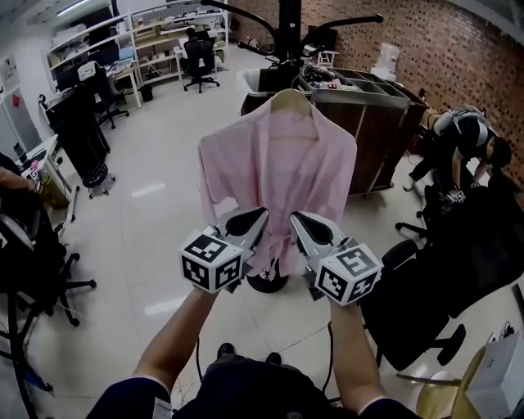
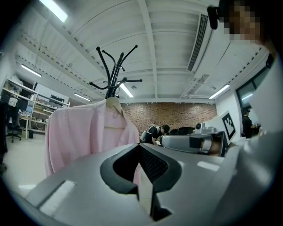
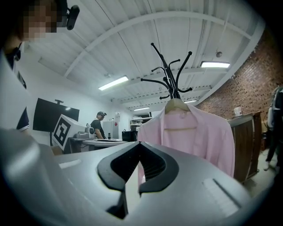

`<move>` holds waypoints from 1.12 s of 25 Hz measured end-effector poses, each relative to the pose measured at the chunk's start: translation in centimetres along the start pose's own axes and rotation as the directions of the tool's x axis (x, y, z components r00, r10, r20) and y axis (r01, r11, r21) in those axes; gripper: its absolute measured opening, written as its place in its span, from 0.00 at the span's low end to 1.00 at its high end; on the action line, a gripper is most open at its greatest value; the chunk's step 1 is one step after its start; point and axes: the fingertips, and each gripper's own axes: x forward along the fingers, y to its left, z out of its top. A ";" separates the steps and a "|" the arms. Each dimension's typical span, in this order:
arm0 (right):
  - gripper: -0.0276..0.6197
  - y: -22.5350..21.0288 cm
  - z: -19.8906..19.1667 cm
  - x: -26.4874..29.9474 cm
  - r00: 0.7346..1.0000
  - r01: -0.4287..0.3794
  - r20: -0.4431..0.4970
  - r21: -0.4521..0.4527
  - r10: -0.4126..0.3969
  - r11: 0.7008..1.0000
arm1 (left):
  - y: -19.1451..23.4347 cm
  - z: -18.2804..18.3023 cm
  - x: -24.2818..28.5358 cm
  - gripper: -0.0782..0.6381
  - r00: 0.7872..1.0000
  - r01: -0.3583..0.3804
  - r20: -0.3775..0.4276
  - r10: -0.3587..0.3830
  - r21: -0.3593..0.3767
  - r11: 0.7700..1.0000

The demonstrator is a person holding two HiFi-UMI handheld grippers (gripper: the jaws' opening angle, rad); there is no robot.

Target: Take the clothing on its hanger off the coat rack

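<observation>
Two grey, tapered shells form the left gripper [image 1: 259,216] and right gripper [image 1: 297,219], each with black ribbed jaw lining and a white cube [image 1: 211,262] bearing black square markers. Dark short sleeves [image 1: 131,394], pale-edged.

**Bright, even indoor light; fisheye edges**

Bright light is cast from ceiling tubes [image 2: 53,9]. Pale glare is thrown on the floor [image 1: 155,190], and the robe [image 1: 278,164] is lit evenly. Lines are bent at the edges, and both gripper views are ringed by dark corners.

Pink robe [image 1: 278,168], black coat rack [image 1: 288,24]
</observation>
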 end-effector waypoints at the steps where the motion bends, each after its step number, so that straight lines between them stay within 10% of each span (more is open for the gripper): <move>1: 0.05 0.0 0.1 0.3 1.000 0.008 0.002 -0.001 -0.008 1.000 | 0.3 0.1 0.1 0.13 1.000 0.008 -0.001 -0.008 0.003 1.000; 19: 0.05 1.0 1.3 4.9 0.998 0.059 0.031 -0.001 -0.059 0.998 | 8.0 4.0 0.9 0.15 0.999 0.045 -0.034 -0.041 0.143 0.989; 28: 0.05 0.6 2.6 6.1 0.995 0.087 0.052 -0.027 -0.085 0.996 | 13.8 10.1 4.8 0.34 0.997 -0.001 -0.073 0.036 0.430 0.903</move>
